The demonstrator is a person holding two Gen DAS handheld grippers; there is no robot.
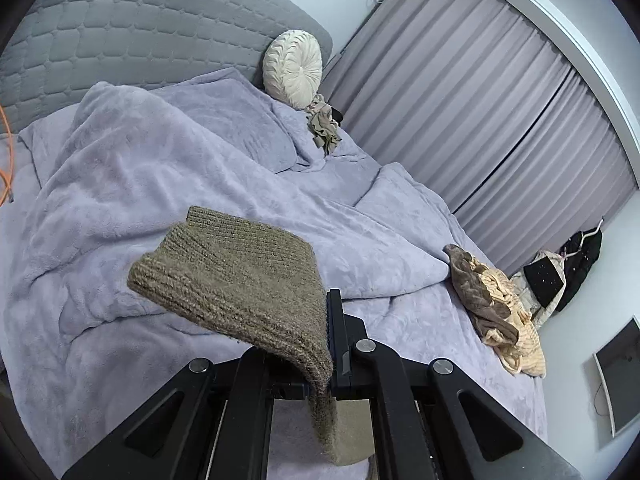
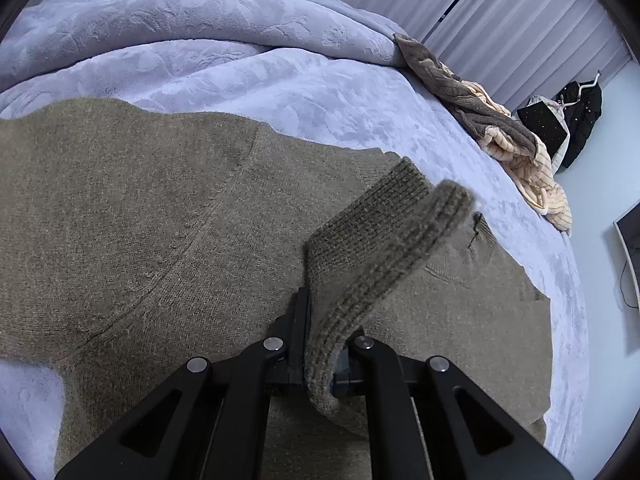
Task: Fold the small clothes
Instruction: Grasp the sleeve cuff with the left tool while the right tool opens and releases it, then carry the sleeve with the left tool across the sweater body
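Observation:
An olive-brown knit sweater lies spread on the lilac bed cover [image 2: 320, 92]; its body [image 2: 160, 220] fills the right wrist view. My left gripper [image 1: 326, 344] is shut on a ribbed edge of the sweater [image 1: 240, 276] and holds it raised above the bed. My right gripper [image 2: 320, 340] is shut on another ribbed band of the sweater [image 2: 384, 232], which sticks up above the flat body. The fingertips are partly hidden by the knit.
A brown and cream heap of clothes [image 1: 496, 312] lies at the bed's right edge, also in the right wrist view [image 2: 504, 128]. A crumpled olive garment [image 1: 324, 124] and round white cushion [image 1: 292, 68] sit by the grey headboard. Curtains [image 1: 480, 100] run along the right.

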